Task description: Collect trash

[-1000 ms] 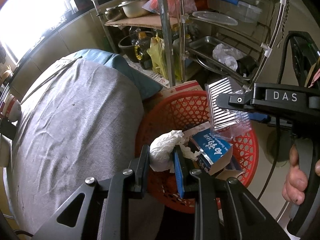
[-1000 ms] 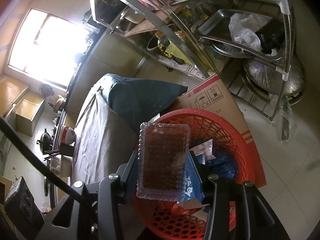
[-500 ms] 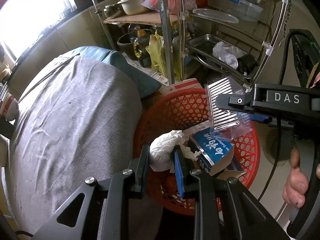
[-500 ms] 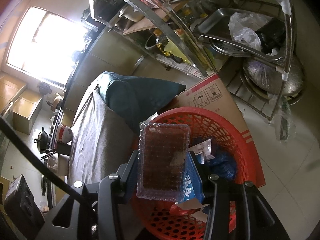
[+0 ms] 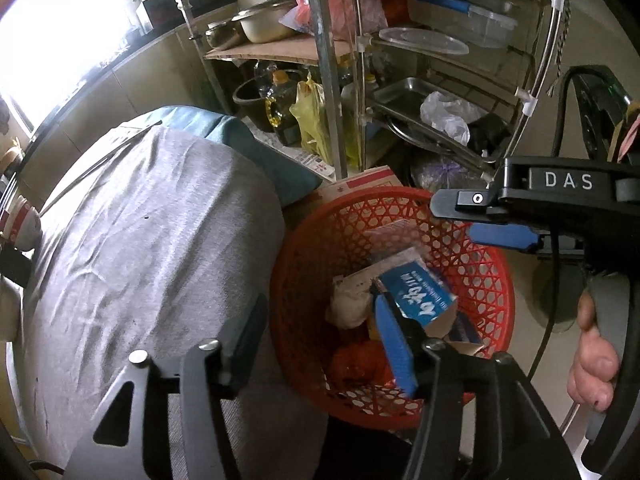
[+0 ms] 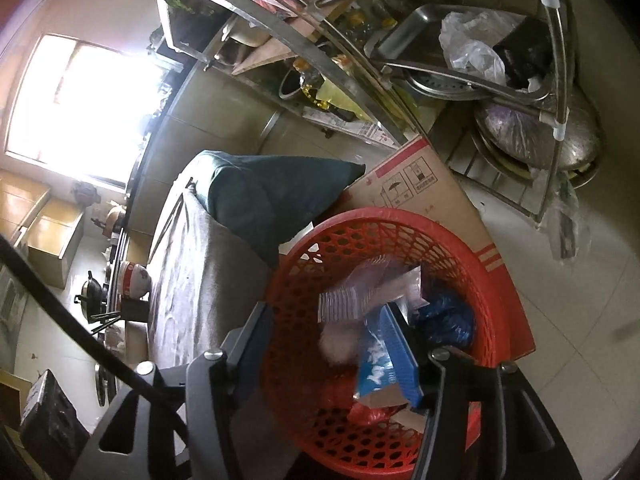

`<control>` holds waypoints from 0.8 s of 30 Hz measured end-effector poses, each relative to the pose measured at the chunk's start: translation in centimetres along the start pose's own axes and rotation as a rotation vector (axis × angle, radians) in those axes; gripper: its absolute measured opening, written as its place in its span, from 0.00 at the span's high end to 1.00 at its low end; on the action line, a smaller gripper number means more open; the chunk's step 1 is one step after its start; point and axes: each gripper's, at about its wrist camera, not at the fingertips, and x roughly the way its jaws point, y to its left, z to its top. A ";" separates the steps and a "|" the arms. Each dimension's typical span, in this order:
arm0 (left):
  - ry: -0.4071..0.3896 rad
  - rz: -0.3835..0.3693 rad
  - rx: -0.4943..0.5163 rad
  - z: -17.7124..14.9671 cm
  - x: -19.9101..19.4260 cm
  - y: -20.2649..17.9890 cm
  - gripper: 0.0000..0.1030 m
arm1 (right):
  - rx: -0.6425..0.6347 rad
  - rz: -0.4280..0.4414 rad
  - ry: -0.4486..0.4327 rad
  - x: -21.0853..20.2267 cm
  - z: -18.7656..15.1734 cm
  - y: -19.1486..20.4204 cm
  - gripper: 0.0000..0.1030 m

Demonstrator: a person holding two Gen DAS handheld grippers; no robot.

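Note:
A red plastic basket [image 5: 320, 240] [image 6: 500, 292] stands on the floor beside a grey-covered table. Inside lie a white crumpled tissue [image 5: 350, 308] [image 6: 338, 344], a clear plastic tray [image 5: 390, 236] [image 6: 352, 296], a blue and white carton [image 5: 416, 294] [image 6: 374, 364] and red wrappers. My left gripper [image 5: 320, 344] is open and empty above the basket's near rim. My right gripper [image 6: 332, 352] is open and empty over the basket; it also shows in the left wrist view [image 5: 500, 224] at the right.
A grey cloth-covered table [image 5: 140, 240] with a teal cushion [image 6: 264, 200] lies left of the basket. A cardboard box [image 6: 424, 188] sits behind the basket. A metal rack [image 5: 360, 80] with pots, trays and bags stands beyond it.
Both grippers have opened. The white tissue has dropped from the left gripper and the clear plastic tray from the right gripper; both now lie in the basket.

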 end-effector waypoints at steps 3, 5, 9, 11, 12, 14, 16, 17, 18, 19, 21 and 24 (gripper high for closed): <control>-0.007 0.008 -0.015 -0.1 -0.8 0.5 0.42 | -0.007 0.001 -0.009 -0.5 -0.1 0.3 0.42; -0.016 0.010 -0.026 -0.3 -1.4 0.8 0.42 | -0.022 0.003 -0.013 -0.9 -0.3 0.9 0.42; -0.053 0.041 -0.070 -0.8 -3.5 2.2 0.33 | -0.073 0.007 -0.023 -1.6 -1.0 2.6 0.42; -0.079 0.063 -0.092 -1.2 -4.9 3.1 0.33 | -0.112 0.005 -0.031 -2.1 -1.6 3.9 0.42; -0.086 0.071 -0.100 -1.3 -5.4 3.5 0.33 | -0.129 0.005 -0.035 -2.3 -2.0 4.5 0.42; -0.110 0.095 -0.133 -1.9 -7.1 4.7 0.32 | -0.180 0.002 -0.046 -2.8 -2.9 6.0 0.42; -0.132 0.119 -0.165 -2.6 -8.5 6.0 0.32 | -0.246 -0.006 -0.059 -3.3 -4.0 7.8 0.42; -0.141 0.130 -0.181 -3.0 -9.3 6.6 0.30 | -0.277 -0.009 -0.063 -3.4 -4.5 8.6 0.42; -0.155 0.146 -0.208 -3.6 -10.4 7.7 0.26 | -0.328 -0.012 -0.068 -3.6 -5.4 9.9 0.42; -0.163 0.156 -0.223 -4.0 -10.9 8.2 0.24 | -0.364 -0.012 -0.071 -3.8 -6.1 10.9 0.42; -0.191 0.211 -0.271 -5.4 -12.9 10.2 0.21 | -0.445 -0.008 -0.076 -4.1 -7.5 13.1 0.42; -0.221 0.290 -0.329 -7.3 -15.2 12.8 0.21 | -0.536 0.012 -0.086 -4.4 -9.5 15.9 0.41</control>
